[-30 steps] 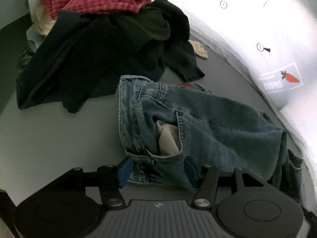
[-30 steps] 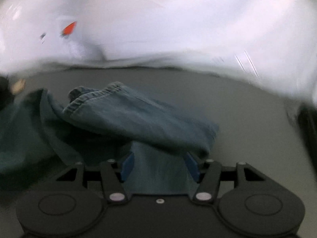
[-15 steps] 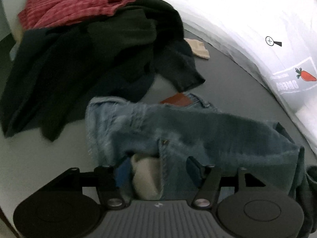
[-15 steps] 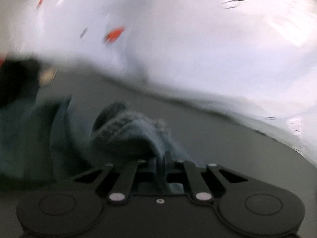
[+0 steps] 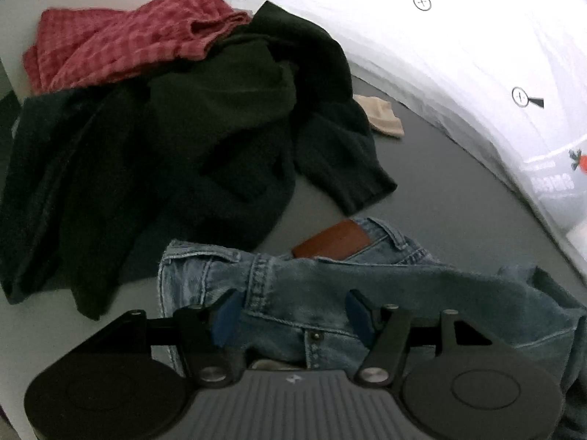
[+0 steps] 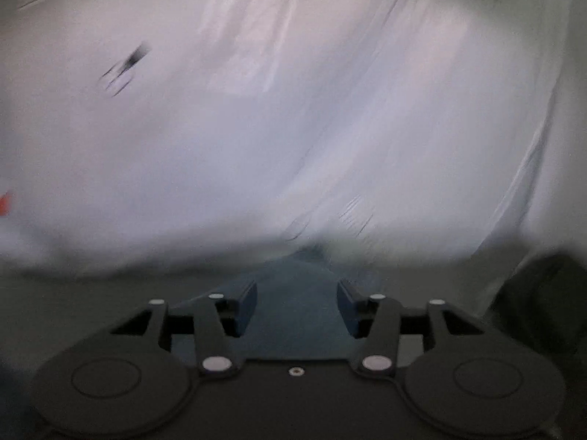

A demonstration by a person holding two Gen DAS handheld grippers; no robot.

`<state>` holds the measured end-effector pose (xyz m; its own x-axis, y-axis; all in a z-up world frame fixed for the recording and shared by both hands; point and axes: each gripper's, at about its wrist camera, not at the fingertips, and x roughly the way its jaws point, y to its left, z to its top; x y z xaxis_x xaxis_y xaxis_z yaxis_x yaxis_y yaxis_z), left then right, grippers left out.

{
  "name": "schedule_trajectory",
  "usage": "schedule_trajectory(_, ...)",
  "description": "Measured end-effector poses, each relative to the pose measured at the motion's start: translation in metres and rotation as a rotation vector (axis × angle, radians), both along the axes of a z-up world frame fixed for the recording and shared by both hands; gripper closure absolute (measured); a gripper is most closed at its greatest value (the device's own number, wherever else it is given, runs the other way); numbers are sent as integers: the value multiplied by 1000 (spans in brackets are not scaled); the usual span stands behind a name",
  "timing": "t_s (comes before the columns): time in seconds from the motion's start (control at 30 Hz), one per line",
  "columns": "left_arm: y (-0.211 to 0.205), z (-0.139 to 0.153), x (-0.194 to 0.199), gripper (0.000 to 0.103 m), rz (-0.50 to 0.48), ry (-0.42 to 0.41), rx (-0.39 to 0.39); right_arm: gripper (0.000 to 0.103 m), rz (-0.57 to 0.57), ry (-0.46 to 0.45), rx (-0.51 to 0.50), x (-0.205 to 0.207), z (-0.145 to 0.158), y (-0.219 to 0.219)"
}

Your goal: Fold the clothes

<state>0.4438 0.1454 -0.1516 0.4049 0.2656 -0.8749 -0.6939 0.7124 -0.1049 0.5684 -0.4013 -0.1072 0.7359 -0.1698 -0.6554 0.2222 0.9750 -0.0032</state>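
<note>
On the grey table (image 5: 458, 183) we are busy with the jeans (image 5: 367, 293), which lie crosswise just in front of the left tongs (image 5: 291, 311), the waistband with its brown leather patch (image 5: 332, 240) turned away from us. Behind them, touching their far edge, is a heap of dark clothes (image 5: 183, 139), with a red checked shirt (image 5: 121, 40) on top of it and a small beige cloth (image 5: 383, 119) at its right side.

We judge that the step in hand is the first fold of the jeans, not yet finished. The left tongs stand apart over the waist part, and their jaws have just been opening a little more; denim lies between the blue pads, but we do not see them pressing on it. The right tongs (image 6: 297, 310) are apart too: they have just been opening, and the blurred picture shows blue denim (image 6: 293, 315) under and between the pads, free of them, with a white plastic sheet (image 6: 293, 110) behind.

For the next move we think both tongs need a new hold, one at the waistband and one at the leg end, so the cloth can be laid over itself evenly. The denim is thick, so a pinch must take both layers.
</note>
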Motion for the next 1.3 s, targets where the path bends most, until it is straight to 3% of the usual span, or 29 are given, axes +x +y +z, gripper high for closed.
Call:
schedule_trajectory(0.17,1,3,-10,38,16,-27,-16,52,93,163,219,-54,-34,34)
schedule_trajectory(0.23,-1,4,-14,32,14,-30,-7,47,129,222,296,-75,-46,49)
schedule_trajectory(0.4,3,2,-29,27,22,11,71,39,239,292,216,-114,-52,89)
schedule_trajectory(0.53,13,-17,-38,23,6,48,69,39,230,345,41,-123,-59,109)
schedule_trajectory(0.6,20,-31,-41,21,24,49,37,40,226,368,12,-127,-66,108)
schedule_trajectory(0.67,29,-43,-45,21,79,18,-47,48,235,385,-14,-131,-71,108)
schedule_trajectory(0.7,32,-45,-46,22,90,-13,-76,62,246,391,-25,-135,-73,108)
schedule_trajectory(0.73,35,-47,-47,27,100,-45,-105,73,247,380,-54,-138,-71,107)
schedule_trajectory(0.77,38,-49,-48,44,111,-77,-134,89,249,369,-82,-141,-68,105)
schedule_trajectory(0.8,41,-51,-49,52,121,-108,-162,94,242,355,-86,-140,-67,101)
schedule_trajectory(0.87,37,-42,-48,86,106,-133,-145,95,193,299,-37,-149,-51,84)
schedule_trajectory(0.97,27,-23,-49,88,64,-181,-91,96,115,173,-51,-170,-14,56)
schedule_trajectory(1.13,14,51,-77,89,3,-369,15,97,-45,-90,-159,-218,75,-4)
schedule_trajectory(1.23,4,90,-108,88,-64,-483,54,96,-133,-197,-201,-255,116,-39)
schedule_trajectory(1.3,-6,106,-132,86,-142,-543,92,96,-157,-207,-210,-275,123,-58)
